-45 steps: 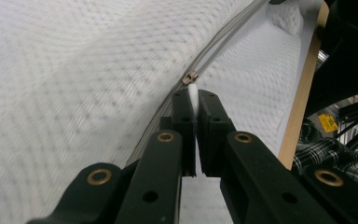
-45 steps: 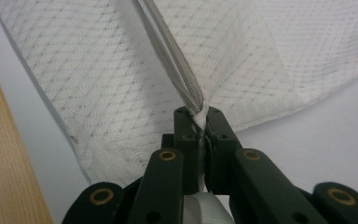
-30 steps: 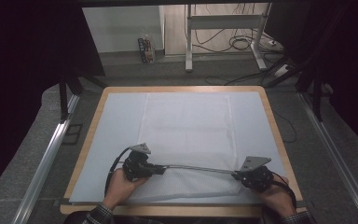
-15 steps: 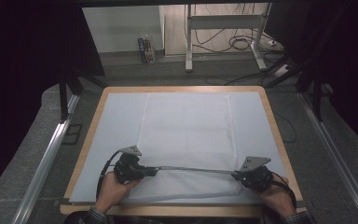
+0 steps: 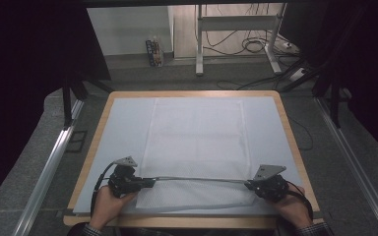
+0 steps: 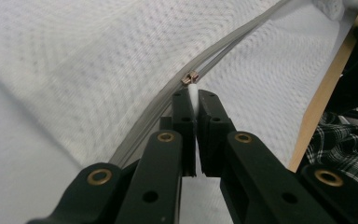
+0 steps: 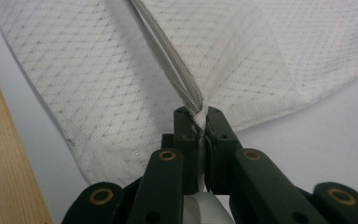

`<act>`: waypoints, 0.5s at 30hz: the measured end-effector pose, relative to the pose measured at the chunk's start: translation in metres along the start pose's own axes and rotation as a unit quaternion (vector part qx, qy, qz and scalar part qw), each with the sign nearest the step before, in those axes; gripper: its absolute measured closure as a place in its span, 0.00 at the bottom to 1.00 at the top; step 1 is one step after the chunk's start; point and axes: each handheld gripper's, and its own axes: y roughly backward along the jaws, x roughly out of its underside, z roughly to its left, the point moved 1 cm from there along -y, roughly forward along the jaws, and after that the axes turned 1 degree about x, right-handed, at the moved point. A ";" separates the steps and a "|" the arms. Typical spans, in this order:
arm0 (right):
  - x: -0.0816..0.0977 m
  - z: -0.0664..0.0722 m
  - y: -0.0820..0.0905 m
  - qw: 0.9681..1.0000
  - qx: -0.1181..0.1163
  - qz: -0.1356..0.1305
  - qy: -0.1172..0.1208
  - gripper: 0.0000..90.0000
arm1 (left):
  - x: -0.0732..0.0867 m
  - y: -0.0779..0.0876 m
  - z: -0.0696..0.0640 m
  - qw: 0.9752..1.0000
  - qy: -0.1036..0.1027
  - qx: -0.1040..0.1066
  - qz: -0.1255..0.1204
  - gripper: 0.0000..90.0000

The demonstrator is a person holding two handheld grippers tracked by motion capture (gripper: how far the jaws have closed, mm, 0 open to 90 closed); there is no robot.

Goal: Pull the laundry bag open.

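A white mesh-weave cover (image 5: 197, 147) lies flat on the wooden-edged table (image 5: 293, 147), its grey zipper (image 5: 202, 179) stretched along the near edge; the left gripper (image 5: 147, 183) pinches the zipper pull (image 6: 190, 77), the right gripper (image 5: 249, 185) clamps the corner fabric.

On the table (image 5: 295, 142) there is one white mesh bag (image 5: 197, 142) with one grey zipper (image 5: 202, 180) and one zipper slider (image 6: 190, 77). There are two grippers, the left gripper (image 5: 150, 183) and the right gripper (image 5: 248, 185), and two hands.
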 end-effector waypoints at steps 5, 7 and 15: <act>0.000 0.000 0.000 1.000 -0.001 0.000 0.000 0.94 | 0.007 0.007 0.002 1.000 0.007 -0.007 -0.005 0.97; 0.000 0.000 0.000 1.000 -0.001 0.001 -0.001 0.94 | 0.010 0.009 0.004 1.000 0.011 -0.008 -0.006 0.97; 0.000 0.000 0.000 1.000 -0.002 0.001 -0.001 0.94 | 0.018 0.017 0.009 1.000 0.022 -0.017 -0.007 0.97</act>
